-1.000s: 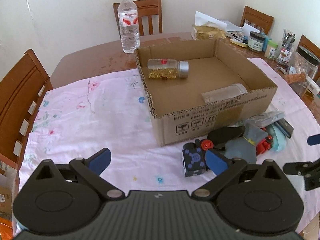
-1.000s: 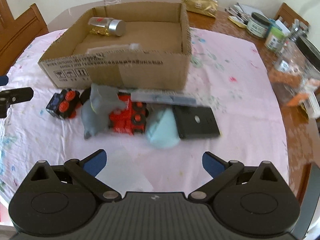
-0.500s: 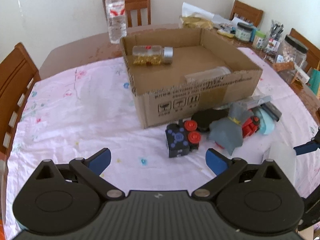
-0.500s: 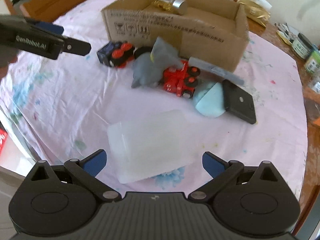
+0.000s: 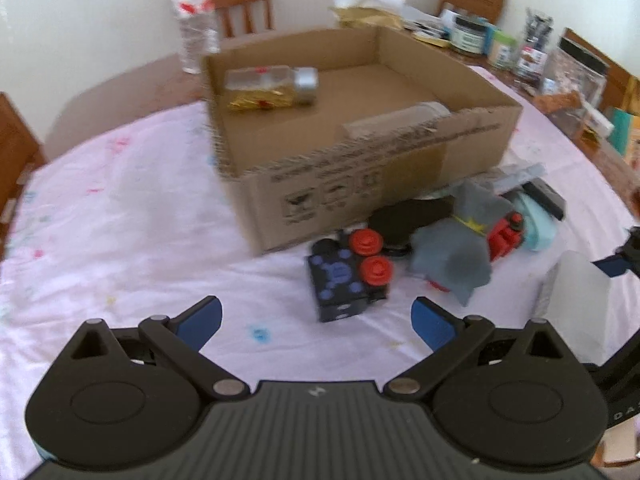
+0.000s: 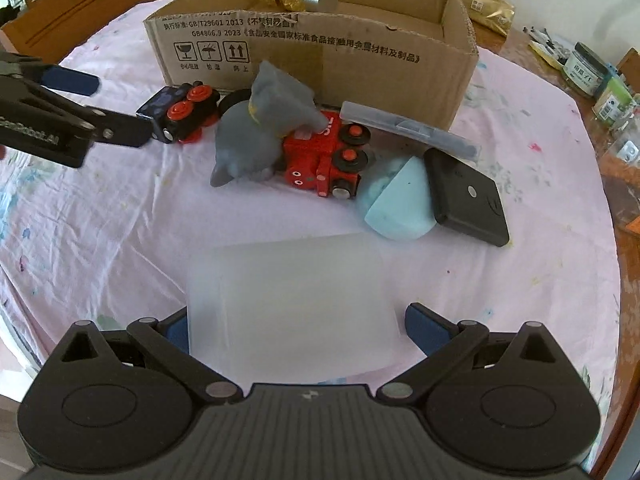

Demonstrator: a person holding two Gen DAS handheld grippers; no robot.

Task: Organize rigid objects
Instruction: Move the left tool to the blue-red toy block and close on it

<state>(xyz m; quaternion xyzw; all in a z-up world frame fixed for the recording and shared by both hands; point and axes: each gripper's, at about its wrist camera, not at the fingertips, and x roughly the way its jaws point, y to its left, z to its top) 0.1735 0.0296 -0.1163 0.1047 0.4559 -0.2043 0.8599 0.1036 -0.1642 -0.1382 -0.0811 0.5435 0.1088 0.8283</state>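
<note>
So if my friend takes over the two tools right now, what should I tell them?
Left tool: open, empty, facing the dark toy train.
Right tool: open around the frosted plastic box, not yet squeezing it.
Done: a gold-filled jar and a clear jar lie in the cardboard box.
Left: grey cat, red train, blue piece, black case, grey case, both outside the box.

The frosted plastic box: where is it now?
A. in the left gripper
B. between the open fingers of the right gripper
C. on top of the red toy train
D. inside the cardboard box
B: the frosted plastic box lies on the tablecloth between the open fingers of the right gripper.
</note>
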